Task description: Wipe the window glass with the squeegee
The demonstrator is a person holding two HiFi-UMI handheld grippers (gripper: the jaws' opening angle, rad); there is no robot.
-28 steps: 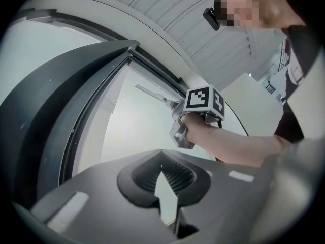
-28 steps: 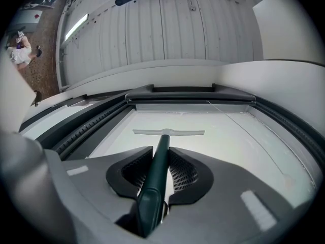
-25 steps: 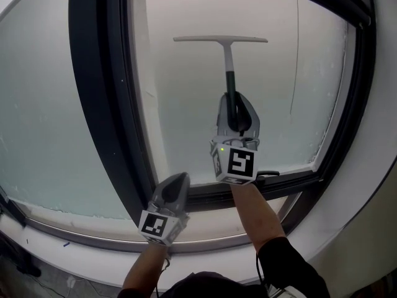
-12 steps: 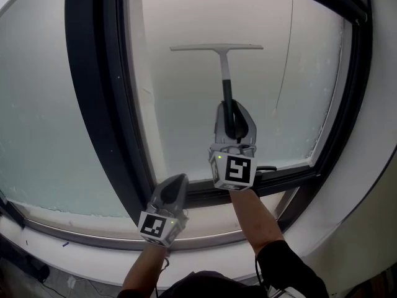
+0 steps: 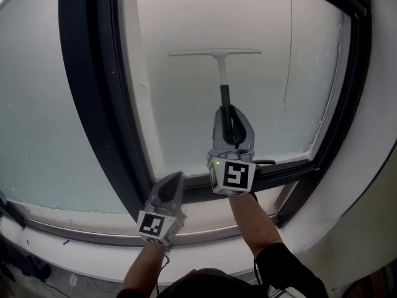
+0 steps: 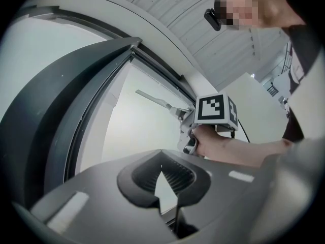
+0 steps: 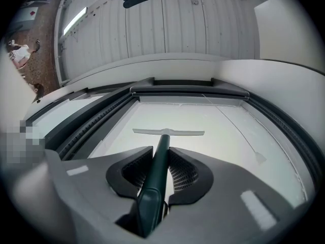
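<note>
The squeegee is showing a thin pale blade, a pale neck and a dark green handle. The right gripper is clamping this handle between its jaws. The blade is lying against the window glass, about mid-pane, with the dark frame well apart on both sides. The handle is running straight up the pane, with the blade crosswise at its top. The left gripper is hanging low beside the frame, its jaws together and holding nothing.

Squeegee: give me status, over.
Right tongs shut on squeegee handle. Left tongs shut, empty, low by the frame. Blade level on window glass, mid-pane. Thin line to the right, clear of blade.
</note>
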